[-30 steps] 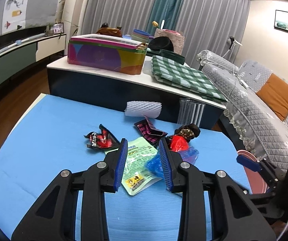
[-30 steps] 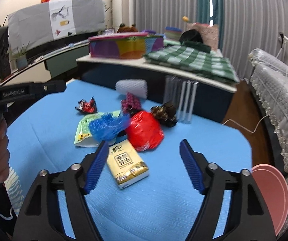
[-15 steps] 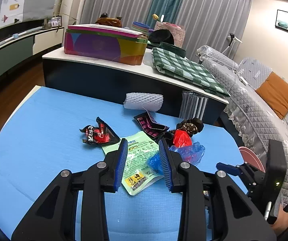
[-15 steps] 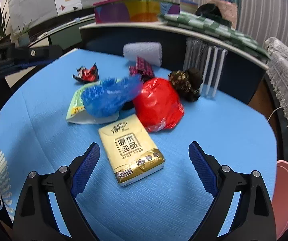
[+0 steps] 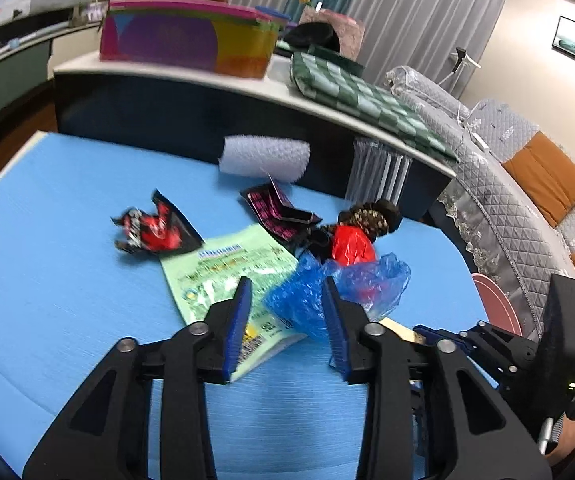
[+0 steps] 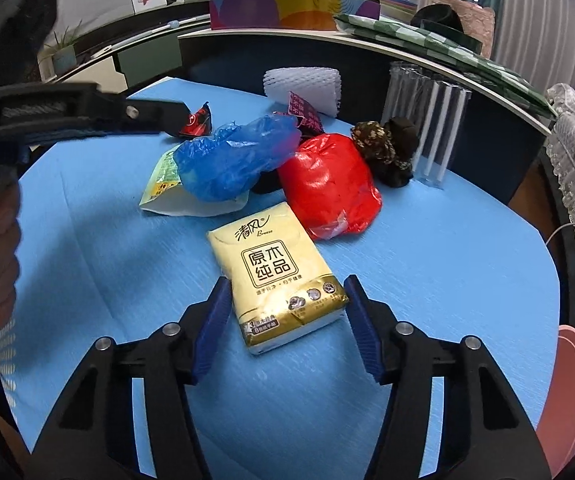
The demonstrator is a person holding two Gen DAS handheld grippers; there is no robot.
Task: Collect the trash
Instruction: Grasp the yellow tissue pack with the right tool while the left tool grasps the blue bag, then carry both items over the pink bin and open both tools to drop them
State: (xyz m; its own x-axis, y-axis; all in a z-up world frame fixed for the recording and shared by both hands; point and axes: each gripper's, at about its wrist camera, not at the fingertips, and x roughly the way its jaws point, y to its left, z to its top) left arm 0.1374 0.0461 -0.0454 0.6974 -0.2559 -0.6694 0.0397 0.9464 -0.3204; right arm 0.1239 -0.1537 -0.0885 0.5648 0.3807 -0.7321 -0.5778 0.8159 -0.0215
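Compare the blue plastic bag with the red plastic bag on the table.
The blue plastic bag is translucent and sprawls over a green packet; the red plastic bag is opaque, bunched into a fuller mound on the blue table. Both are crumpled, glossy film lying side by side.

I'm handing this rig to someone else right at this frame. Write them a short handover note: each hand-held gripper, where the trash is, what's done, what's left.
Left hand-held gripper: open, jaws just opening, poised over the blue plastic bag and the green packet; nothing gripped.
Right hand-held gripper: jaws just closing around the near end of the yellow tissue pack; the pads seem not to press it yet.
Trash: all lying in a cluster on the blue table: red bag, red-black wrapper, pink-black wrapper, white foam net.
Done: nothing collected.
Left: grip, lift and remove every piece.
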